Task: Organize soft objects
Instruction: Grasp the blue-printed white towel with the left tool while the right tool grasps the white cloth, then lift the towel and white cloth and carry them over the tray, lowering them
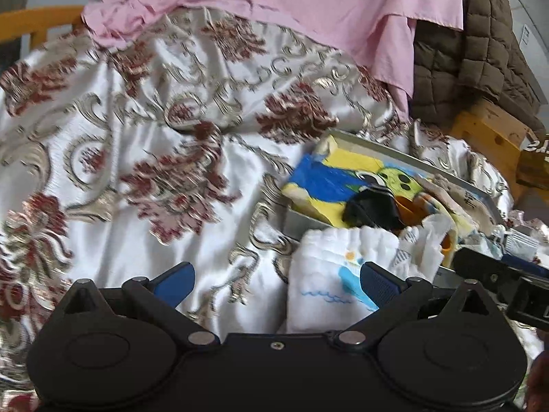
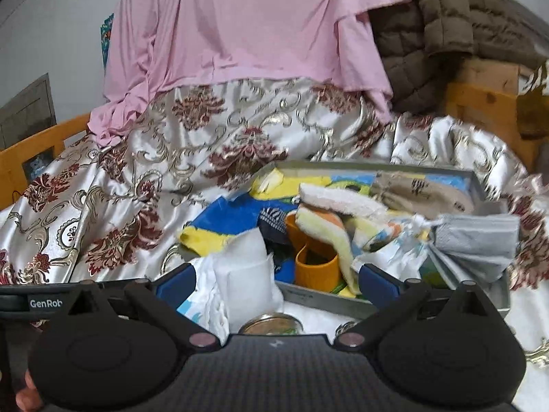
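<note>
A white quilted cloth with a blue wave print [image 1: 329,281] lies on the bed just outside the near rim of the grey metal tray [image 2: 322,298], and I take that tray as my landmark. In my left wrist view the cloth sits just beyond my left gripper [image 1: 276,283], reaching across to its right fingertip; the fingers stand wide apart and clamp nothing. In my right wrist view the same cloth, bunched up [image 2: 236,274], rises between the spread fingers of my right gripper [image 2: 276,283], closer to the left one; whether it touches a pad I cannot tell, and the fingers are not pressed on it. Inside the tray lie a yellow and blue cartoon towel [image 1: 329,178], an orange fabric loop [image 2: 315,267], a beige patterned sock [image 2: 422,194] and a striped terry cloth [image 2: 326,223]. A grey folded cloth [image 2: 480,243] hangs over the tray's right rim. Beneath the tray spreads a white satin bedspread with maroon flowers [image 1: 154,144]; beyond it drapes a pink sheet [image 2: 247,27].
</note>
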Demonstrator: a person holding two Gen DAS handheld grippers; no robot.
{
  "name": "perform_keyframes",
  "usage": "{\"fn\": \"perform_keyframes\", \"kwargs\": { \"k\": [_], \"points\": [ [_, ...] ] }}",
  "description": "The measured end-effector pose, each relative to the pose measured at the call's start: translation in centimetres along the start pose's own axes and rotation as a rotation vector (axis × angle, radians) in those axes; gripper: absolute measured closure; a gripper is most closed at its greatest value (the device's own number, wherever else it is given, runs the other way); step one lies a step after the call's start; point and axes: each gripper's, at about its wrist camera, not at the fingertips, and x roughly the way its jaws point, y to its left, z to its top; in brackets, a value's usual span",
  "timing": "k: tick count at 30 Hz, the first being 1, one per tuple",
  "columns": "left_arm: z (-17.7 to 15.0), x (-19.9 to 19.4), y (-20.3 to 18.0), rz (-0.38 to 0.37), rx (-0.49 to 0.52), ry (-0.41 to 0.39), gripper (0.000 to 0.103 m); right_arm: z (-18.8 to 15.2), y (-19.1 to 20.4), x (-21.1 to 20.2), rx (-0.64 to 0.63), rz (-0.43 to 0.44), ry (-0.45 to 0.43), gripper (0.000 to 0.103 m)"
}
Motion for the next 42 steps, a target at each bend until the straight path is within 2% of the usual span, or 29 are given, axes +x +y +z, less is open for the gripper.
{"fn": "perform_keyframes", "kwargs": {
  "k": [3,6,10,15,18,21,23,25,29,31,38,42],
  "points": [
    [-0.2,0.1,-0.1,-0.055,0.000,0.015,0.001,0.5,-0.4,0.4,0.037,0.032,0.015,0.000],
    [-0.6,0.2,-0.5,-0.106,0.050,0.028,0.001,1.1,-0.6,1.0,0.063,0.051,0.026,0.000],
    [-0.9,0.1,-1.5,-0.132,0.135,0.023,0.003,1.8,-0.3,2.4,0.059,0.072,0.083,0.002],
    [-0.8,0.6,-2.1,-0.165,0.184,0.045,0.009,1.9,0.2,3.4,0.061,0.101,0.113,0.010],
    [-0.8,1.0,-2.2,-0.172,0.192,0.061,0.015,1.8,0.6,3.9,0.056,0.080,0.134,0.020],
    [-0.8,1.1,-2.0,-0.177,0.185,0.076,0.022,1.8,0.5,4.0,0.065,0.074,0.133,0.026],
    [-0.8,1.1,-1.8,-0.188,0.177,0.084,0.028,1.7,0.5,4.3,0.067,0.068,0.146,0.033],
    [-0.8,1.2,-1.8,-0.187,0.178,0.090,0.033,1.6,0.7,4.5,0.061,0.054,0.159,0.044],
    [-0.8,1.0,-1.8,-0.184,0.181,0.089,0.040,1.4,0.9,4.6,0.052,0.046,0.159,0.051],
    [-0.8,1.0,-1.8,-0.185,0.178,0.090,0.044,1.4,0.9,4.6,0.055,0.044,0.164,0.059],
    [-0.8,1.0,-1.7,-0.190,0.170,0.094,0.059,1.2,1.1,4.7,0.042,0.054,0.164,0.072],
    [-0.8,0.9,-1.4,-0.200,0.155,0.096,0.070,1.2,1.1,4.7,0.047,0.062,0.158,0.077]
  ]
}}
